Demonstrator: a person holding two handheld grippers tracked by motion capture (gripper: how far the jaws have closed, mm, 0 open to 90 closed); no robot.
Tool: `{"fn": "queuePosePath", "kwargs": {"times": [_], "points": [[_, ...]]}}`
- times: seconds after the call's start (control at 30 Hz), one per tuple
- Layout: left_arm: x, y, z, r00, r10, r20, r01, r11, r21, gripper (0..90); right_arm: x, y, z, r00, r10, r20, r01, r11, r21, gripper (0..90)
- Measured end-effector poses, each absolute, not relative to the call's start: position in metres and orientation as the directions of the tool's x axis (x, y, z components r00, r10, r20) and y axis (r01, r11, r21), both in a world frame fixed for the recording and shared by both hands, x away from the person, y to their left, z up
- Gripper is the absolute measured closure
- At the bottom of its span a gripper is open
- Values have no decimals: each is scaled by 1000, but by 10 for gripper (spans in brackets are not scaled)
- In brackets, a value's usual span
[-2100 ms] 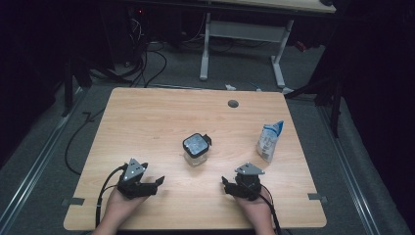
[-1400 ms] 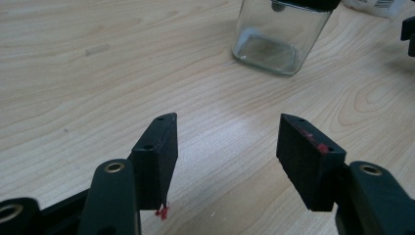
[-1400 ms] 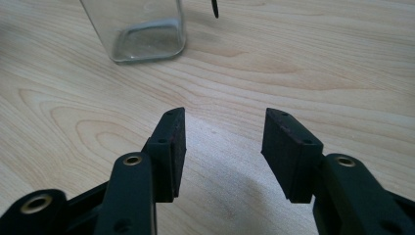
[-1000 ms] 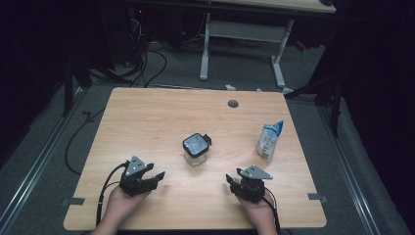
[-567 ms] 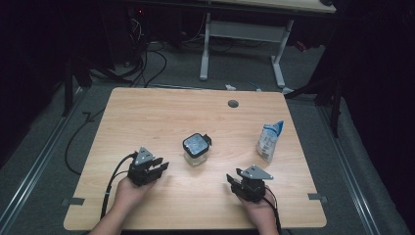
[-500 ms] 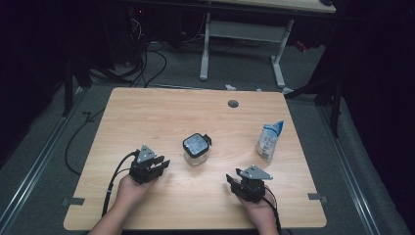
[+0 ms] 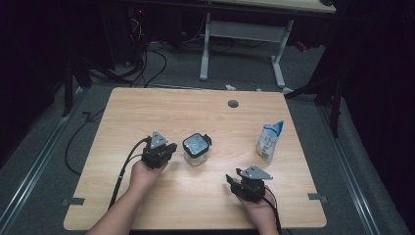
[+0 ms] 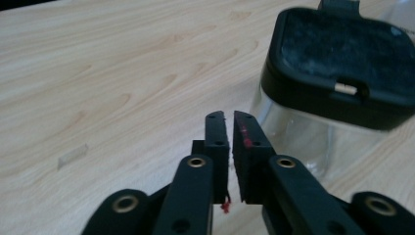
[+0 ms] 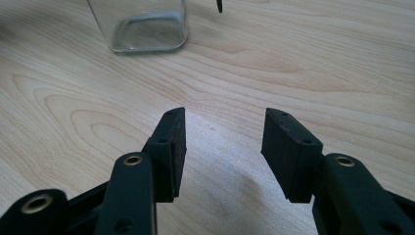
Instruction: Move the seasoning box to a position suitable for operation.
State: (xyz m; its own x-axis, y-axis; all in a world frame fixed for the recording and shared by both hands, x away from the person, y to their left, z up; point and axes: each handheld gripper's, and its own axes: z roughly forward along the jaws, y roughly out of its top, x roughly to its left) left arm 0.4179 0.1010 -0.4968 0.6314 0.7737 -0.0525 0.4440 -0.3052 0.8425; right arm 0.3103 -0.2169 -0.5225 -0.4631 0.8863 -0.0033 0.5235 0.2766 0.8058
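Nearest the bottom edge of the high view, two forearms coming in, each hand carrying a gripper. Lower right of centre: the right gripper [image 7: 234, 178], jaws spread wide with only bare wood between them in the right gripper view, low over the table [image 7: 147, 107] and well apart from everything. Left of centre, a little higher in the frame: the left gripper [image 7: 169, 148], jaws pressed almost together with just a sliver of gap and nothing pinched, pointing toward and sitting just beside the jar [image 7: 196, 149]. Jar itself upright near the middle of the frame, clear glass, square black lid [image 8: 342, 58] closed on top, a small metal catch at the lid's front edge; apparently empty, though hard to be sure. Judged from this: work barely begun, approach made on the left side, no grasp taken, lid not opened, jar not lifted. Left to do: opening those nearly closed jaws before any grip on glass or lid, and bringing the far-off right gripper in if a second hold is wanted. Farther right, toward the frame's right third: a small blue-and-white pouch [image 7: 270, 141] standing upright, well apart from the jar and out of the way. Farther up: a round grey grommet [image 7: 233, 104] near the table's back edge. Nothing between either gripper and the jar.
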Motion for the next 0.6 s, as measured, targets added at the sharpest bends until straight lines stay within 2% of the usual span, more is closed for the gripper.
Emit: {"fn": "queuePosePath", "kwargs": {"times": [0.27,0.6], "points": [[441,91,-502,625,772,-114,468,-253,847,900,310,-216,-523,-466,885,-6,525,282,803,509],[442,84,-508,646,753,-123,455,-250,855,900,310,-215,-524,-467,884,-11,525,287,801,506]]}}
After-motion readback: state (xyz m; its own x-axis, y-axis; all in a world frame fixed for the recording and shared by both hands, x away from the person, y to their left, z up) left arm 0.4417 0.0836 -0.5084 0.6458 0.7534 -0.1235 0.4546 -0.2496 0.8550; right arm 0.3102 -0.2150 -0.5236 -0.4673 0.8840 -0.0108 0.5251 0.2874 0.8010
